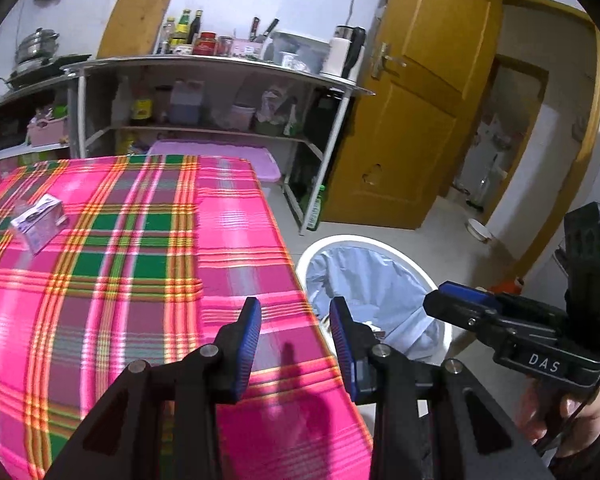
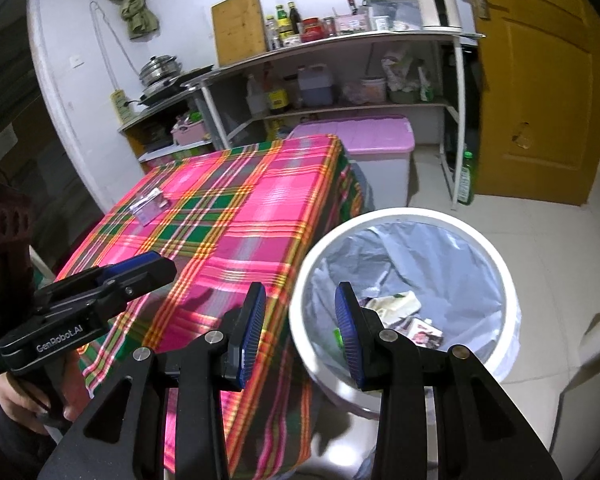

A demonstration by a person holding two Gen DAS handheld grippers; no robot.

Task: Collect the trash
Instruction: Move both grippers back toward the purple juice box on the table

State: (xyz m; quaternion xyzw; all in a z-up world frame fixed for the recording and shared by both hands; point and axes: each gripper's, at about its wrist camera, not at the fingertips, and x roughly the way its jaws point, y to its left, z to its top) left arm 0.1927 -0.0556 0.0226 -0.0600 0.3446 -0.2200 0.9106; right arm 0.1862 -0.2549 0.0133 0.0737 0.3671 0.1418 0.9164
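Note:
A small purple-and-white carton (image 1: 38, 222) lies on the pink plaid tablecloth (image 1: 140, 280), far left of my left gripper (image 1: 296, 308). That gripper hovers over the table's right edge, open and empty. A white bin (image 1: 380, 242) with a blue-grey liner stands on the floor beside the table. In the right wrist view my right gripper (image 2: 300, 294) is open and empty above the gap between the table (image 2: 240, 216) and the bin (image 2: 400, 214), which holds paper scraps (image 2: 400, 304). The carton (image 2: 150, 204) sits at the table's far left. Each view shows the other gripper (image 1: 452, 296) (image 2: 152, 266) from the side.
Metal shelves (image 1: 220, 64) with bottles, a kettle and jars stand behind the table. A purple-lidded storage box (image 2: 364, 136) sits between table and shelves. A yellow door (image 1: 420, 100) stands open at right; a green bottle (image 2: 466, 178) and a bowl (image 1: 478, 230) are on the tiled floor.

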